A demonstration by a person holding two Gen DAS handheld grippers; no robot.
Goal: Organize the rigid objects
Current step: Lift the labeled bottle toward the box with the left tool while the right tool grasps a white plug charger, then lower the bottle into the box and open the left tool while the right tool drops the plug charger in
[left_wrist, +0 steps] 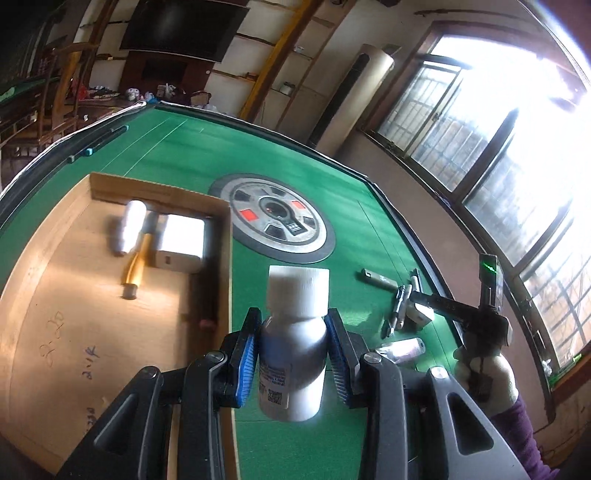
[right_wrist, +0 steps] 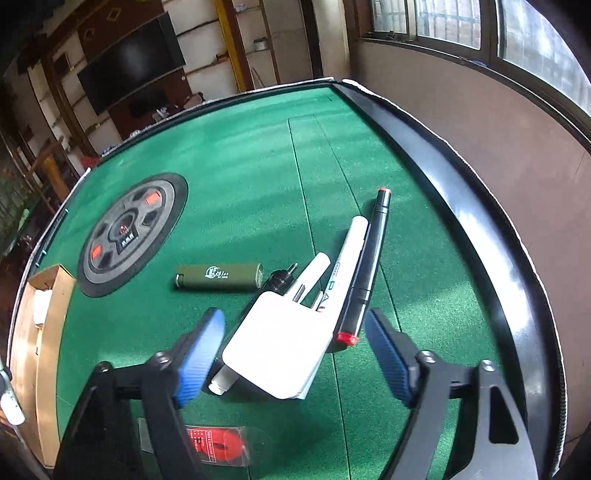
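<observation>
Left gripper (left_wrist: pixel 292 347): I'm clamping the white-capped silver plastic bottle (left_wrist: pixel 293 343).
Right gripper (right_wrist: pixel 295 354): I've spread it around the flat white square charger (right_wrist: pixel 279 345).

Home living room: wall television (left_wrist: pixel 181 27), green mahjong table (right_wrist: pixel 240 155).

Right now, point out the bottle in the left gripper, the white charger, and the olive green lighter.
White-capped bottle (left_wrist: pixel 295 339), left wrist view, on its silver body.
White charger (right_wrist: pixel 280 339), right wrist view, top face centre.
Olive green lighter (right_wrist: pixel 218 277), right wrist view, mid-body by the logo.
</observation>
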